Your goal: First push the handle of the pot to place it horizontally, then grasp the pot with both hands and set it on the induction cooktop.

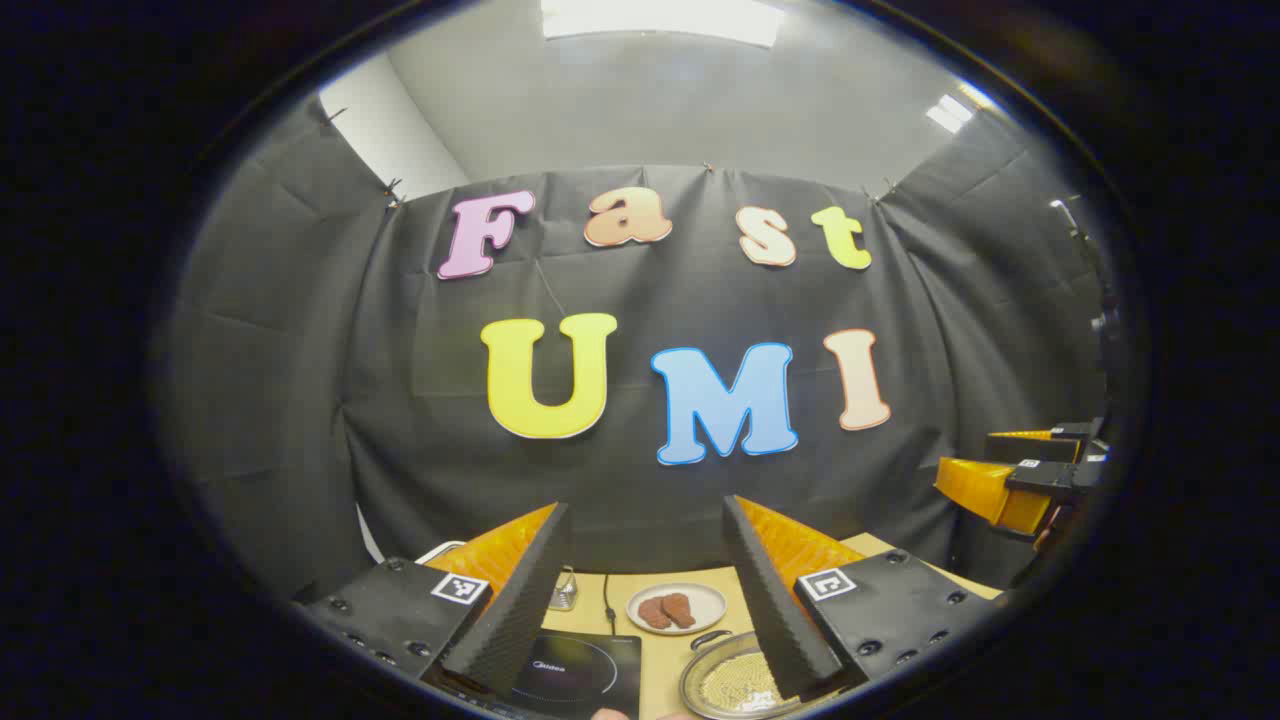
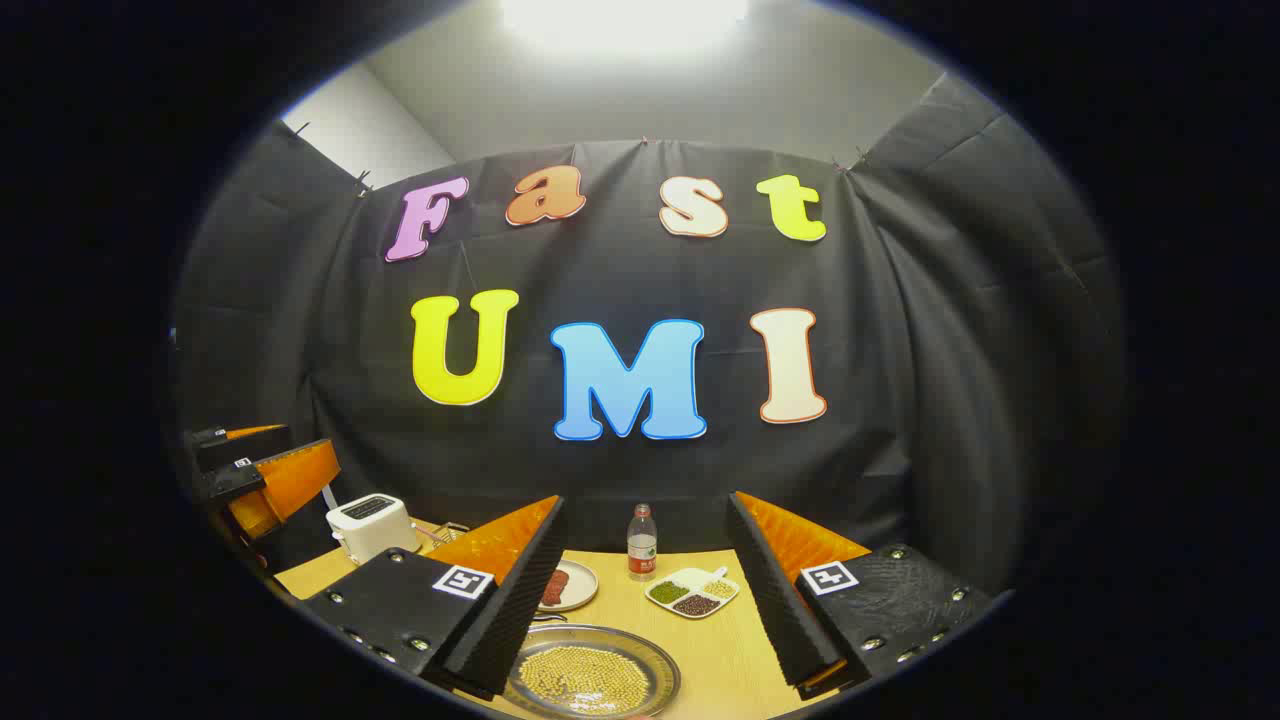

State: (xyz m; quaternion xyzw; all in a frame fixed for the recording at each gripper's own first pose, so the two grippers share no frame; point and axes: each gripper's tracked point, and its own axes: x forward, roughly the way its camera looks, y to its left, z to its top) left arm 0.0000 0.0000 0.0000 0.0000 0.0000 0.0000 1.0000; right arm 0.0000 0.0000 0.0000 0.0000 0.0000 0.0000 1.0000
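Bean-filled pot (image 2: 592, 680) beside induction cooktop (image 1: 580, 672)

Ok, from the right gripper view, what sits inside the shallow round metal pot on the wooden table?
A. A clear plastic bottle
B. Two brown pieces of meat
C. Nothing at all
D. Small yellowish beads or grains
D. In the right gripper view the shallow round metal pot holds a layer of small yellowish grains; the brown meat pieces lie on a separate white plate, and the clear plastic bottle stands apart on the table.
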